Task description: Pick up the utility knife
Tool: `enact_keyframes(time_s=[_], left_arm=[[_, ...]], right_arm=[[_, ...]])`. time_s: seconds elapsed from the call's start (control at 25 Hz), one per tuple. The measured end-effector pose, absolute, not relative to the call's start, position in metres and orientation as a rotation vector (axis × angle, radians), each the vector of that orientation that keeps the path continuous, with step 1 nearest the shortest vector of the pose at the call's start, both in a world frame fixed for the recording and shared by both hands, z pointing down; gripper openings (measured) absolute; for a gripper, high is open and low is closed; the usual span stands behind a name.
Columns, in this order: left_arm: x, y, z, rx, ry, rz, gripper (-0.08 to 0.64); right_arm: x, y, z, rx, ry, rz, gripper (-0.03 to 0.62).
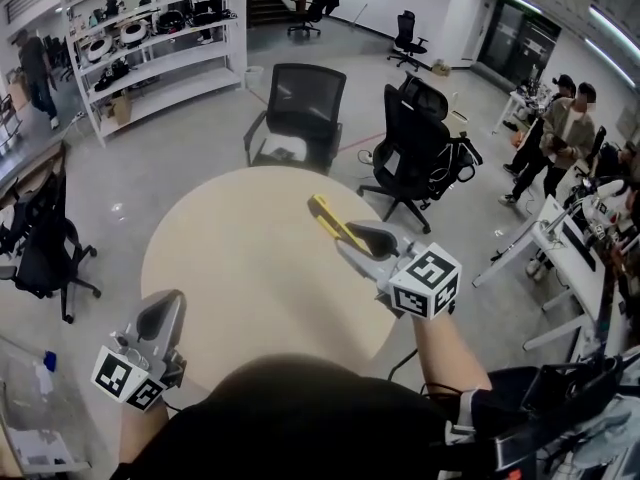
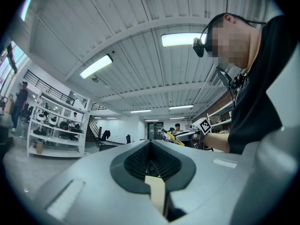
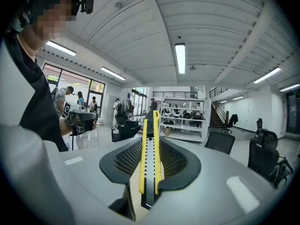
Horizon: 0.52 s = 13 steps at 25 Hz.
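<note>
My right gripper (image 1: 362,245) is shut on a yellow and black utility knife (image 1: 333,224) and holds it in the air over the far right part of the round beige table (image 1: 240,268). The knife's tip sticks out past the jaws, up and to the left. In the right gripper view the knife (image 3: 150,158) lies lengthwise between the dark pads (image 3: 180,161), pointing away. My left gripper (image 1: 160,320) hovers at the table's near left edge, shut with nothing in it. From the left gripper view (image 2: 151,146), the knife (image 2: 174,138) shows small in the distance.
Two black office chairs (image 1: 297,108) (image 1: 415,140) stand just beyond the table. White shelves (image 1: 150,38) fill the far left. Another black chair (image 1: 40,243) sits left of the table. People (image 1: 562,133) stand by white desks (image 1: 545,238) at the right.
</note>
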<state>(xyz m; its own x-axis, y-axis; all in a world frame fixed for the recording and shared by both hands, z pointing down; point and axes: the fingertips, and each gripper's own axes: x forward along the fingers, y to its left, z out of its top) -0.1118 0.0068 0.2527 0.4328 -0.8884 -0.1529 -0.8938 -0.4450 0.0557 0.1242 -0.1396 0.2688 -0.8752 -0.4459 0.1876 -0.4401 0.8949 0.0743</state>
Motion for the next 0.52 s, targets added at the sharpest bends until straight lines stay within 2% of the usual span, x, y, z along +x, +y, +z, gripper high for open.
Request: enact_keyframes(time_s=[0.52], left_arm=[[-0.112, 0.0095, 0.2494, -2.627, 1.64, 0.25, -0.003]], right_arm=[[0.123, -0.1367, 0.2645, 0.666, -2.862, -0.051, 0.132]])
